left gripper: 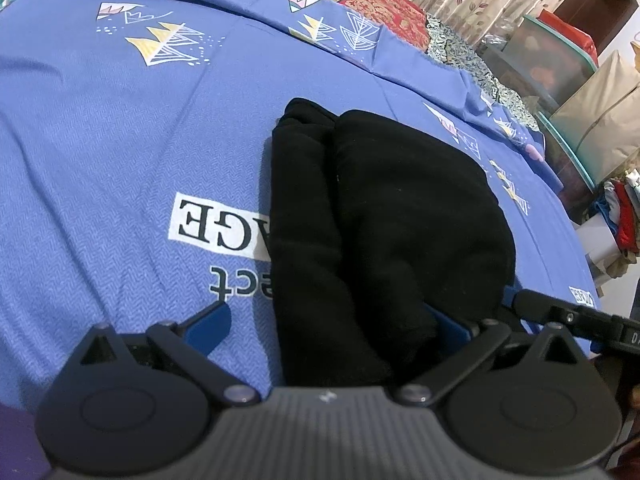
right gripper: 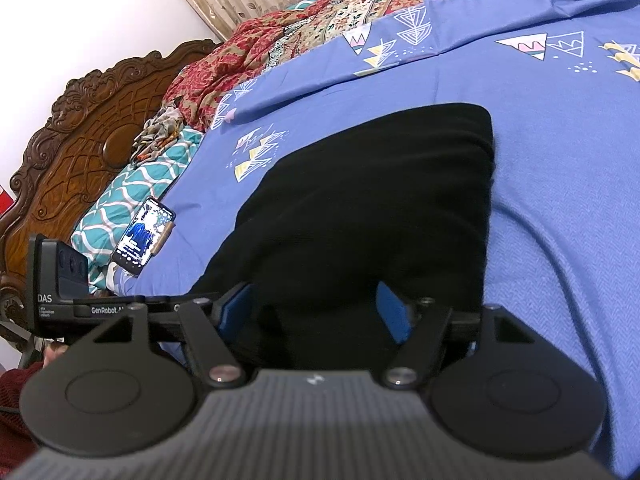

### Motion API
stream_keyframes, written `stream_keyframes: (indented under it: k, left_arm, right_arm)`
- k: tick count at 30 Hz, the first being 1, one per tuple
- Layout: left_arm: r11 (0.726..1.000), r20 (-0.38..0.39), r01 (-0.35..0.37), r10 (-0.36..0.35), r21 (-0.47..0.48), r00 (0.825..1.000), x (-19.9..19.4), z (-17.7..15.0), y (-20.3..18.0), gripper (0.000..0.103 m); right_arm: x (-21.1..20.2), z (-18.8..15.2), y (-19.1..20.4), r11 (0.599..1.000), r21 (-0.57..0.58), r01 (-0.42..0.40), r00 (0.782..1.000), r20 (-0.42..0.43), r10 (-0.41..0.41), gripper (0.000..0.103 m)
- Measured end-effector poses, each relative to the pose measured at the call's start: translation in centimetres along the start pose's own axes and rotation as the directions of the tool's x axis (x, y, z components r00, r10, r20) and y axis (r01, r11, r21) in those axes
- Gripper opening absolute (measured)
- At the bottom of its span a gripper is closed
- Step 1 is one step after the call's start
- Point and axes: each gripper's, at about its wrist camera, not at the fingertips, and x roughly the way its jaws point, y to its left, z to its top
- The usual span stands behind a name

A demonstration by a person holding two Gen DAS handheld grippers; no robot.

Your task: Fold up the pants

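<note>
The black pants (left gripper: pixel 384 208) lie folded into a thick bundle on the blue printed bedsheet (left gripper: pixel 120 152). My left gripper (left gripper: pixel 332 328) stands open at the bundle's near end. Its left finger rests over bare sheet and its right finger sits against the cloth. In the right wrist view the pants (right gripper: pixel 360 200) stretch away from my right gripper (right gripper: pixel 316 308). The near edge of the cloth lies between its blue fingers (right gripper: pixel 236 304), which stand wide apart and do not pinch it. The two grippers sit side by side: the right one's body (left gripper: pixel 560 312) shows in the left wrist view.
A phone (right gripper: pixel 142 236) with a lit screen lies on the sheet near a teal patterned pillow (right gripper: pixel 132 188) and the carved wooden headboard (right gripper: pixel 72 152). A red patterned quilt (right gripper: pixel 320 28) is bunched at the far side. Storage boxes (left gripper: pixel 548 52) and curtains stand beyond the bed's edge.
</note>
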Motion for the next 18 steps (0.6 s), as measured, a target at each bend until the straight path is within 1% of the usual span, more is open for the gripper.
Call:
stream_keyframes:
  k: [18]
  left_arm:
    - [1.0,0.0,0.002,-0.002,0.001,1.0,0.03,0.06,0.11,0.103]
  right_arm:
    - [-0.14,0.04,-0.27,1.0,-0.002,-0.003,1.0,-0.001,0.003,0.071]
